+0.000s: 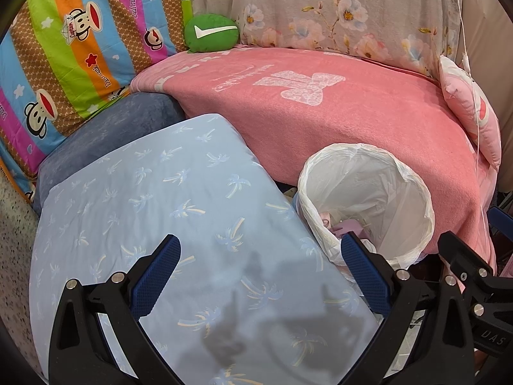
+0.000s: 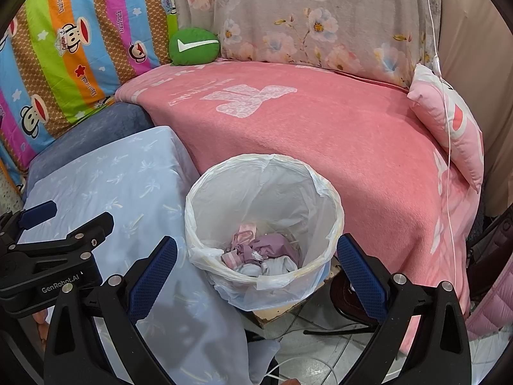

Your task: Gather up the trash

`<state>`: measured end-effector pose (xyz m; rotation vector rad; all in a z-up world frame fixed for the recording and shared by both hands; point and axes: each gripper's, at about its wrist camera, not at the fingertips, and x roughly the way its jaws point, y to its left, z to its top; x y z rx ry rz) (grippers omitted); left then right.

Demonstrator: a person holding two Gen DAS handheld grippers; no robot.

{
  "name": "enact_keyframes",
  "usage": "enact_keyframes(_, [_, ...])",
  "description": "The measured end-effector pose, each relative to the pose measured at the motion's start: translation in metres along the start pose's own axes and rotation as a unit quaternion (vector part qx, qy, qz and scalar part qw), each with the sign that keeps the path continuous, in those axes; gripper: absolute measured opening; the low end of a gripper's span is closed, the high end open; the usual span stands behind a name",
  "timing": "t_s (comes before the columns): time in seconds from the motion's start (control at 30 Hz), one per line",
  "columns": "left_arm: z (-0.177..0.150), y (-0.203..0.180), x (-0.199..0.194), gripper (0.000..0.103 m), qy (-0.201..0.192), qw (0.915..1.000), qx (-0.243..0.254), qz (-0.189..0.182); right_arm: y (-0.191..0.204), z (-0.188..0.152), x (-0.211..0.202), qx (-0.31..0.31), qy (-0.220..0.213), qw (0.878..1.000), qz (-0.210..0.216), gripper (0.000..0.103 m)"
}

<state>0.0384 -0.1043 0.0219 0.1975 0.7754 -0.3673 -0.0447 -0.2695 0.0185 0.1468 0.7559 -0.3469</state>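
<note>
A trash bin lined with a white plastic bag (image 2: 323,192) stands between a light blue cushion and a pink bed. Crumpled purple, pink and white trash (image 2: 259,252) lies at its bottom. My right gripper (image 2: 256,260) is open and empty, its fingers straddling the bin's near rim from above. My left gripper (image 1: 261,268) is open and empty above the light blue cushion (image 1: 154,199), left of the bin (image 1: 413,186). The left gripper also shows at the left edge of the right wrist view (image 2: 64,221).
A pink blanket (image 2: 320,128) covers the bed behind the bin. A green round cushion (image 2: 192,46), a striped monkey-print quilt (image 2: 64,48), a floral cover (image 2: 304,16) and a pink pillow (image 2: 455,122) ring it. Cables and cardboard (image 2: 288,311) lie on the tiled floor.
</note>
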Motion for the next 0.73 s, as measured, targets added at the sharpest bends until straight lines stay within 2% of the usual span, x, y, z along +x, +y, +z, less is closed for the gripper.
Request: enact_keyframes(0.73, [-0.0024, 0.0048, 0.0026, 0.096, 0.009, 1.0, -0.002, 0.001, 0.0011, 0.0047, 0.0, 0.001, -0.001, 1.0, 0.002, 0.097])
